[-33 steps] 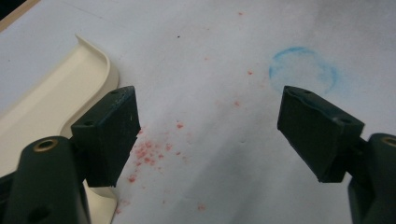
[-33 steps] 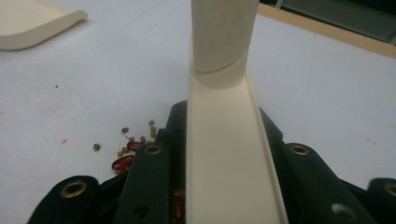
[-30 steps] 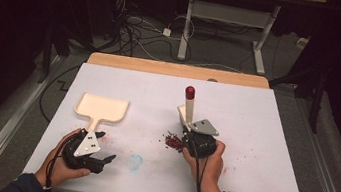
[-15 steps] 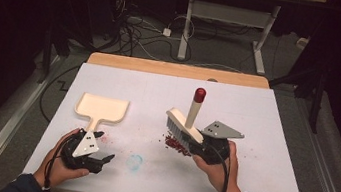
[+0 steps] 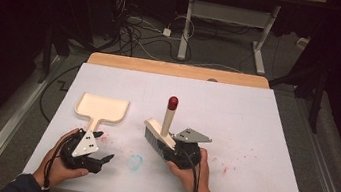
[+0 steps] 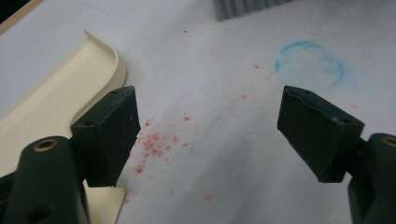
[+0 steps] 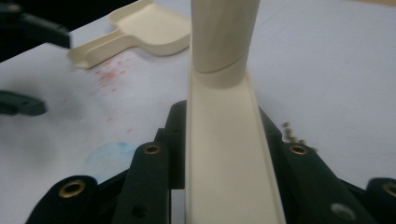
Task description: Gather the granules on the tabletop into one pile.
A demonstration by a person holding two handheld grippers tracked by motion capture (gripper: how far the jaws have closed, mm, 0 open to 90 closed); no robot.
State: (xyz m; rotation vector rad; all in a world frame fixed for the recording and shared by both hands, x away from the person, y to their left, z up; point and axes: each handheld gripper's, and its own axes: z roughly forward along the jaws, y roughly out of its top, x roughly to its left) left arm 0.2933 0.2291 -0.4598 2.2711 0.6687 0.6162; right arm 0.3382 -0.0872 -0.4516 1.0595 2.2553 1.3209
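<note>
Your counter (image 5: 261,154), covered in white, carries everything here. The cream dustpan (image 5: 102,108) lies flat toward the near-left part, its tray facing the far edge and its handle running back toward you, so its long axis goes near to far. Your left gripper (image 5: 99,159) rests on the counter by the near-left edge, just beside the end of that handle; in the left gripper view its jaws stand wide apart with nothing between them, and the dustpan's (image 6: 56,98) rim sits just beside the left jaw.

Your right gripper (image 5: 171,149) sits near the middle of the near edge, jaws clenched on the cream back of the brush (image 5: 161,132). From above, the brush head runs slantwise from far-left to near-right, grey bristles facing the counter, while its handle stands upright with a red tip (image 5: 173,102) on top.

The left gripper view picks out red crumbs (image 6: 154,140) scattered beside the dustpan and a faint blue ring (image 6: 310,63) on the cover. The right gripper view shows small brownish grains (image 7: 292,133) beside the brush back (image 7: 229,154).
</note>
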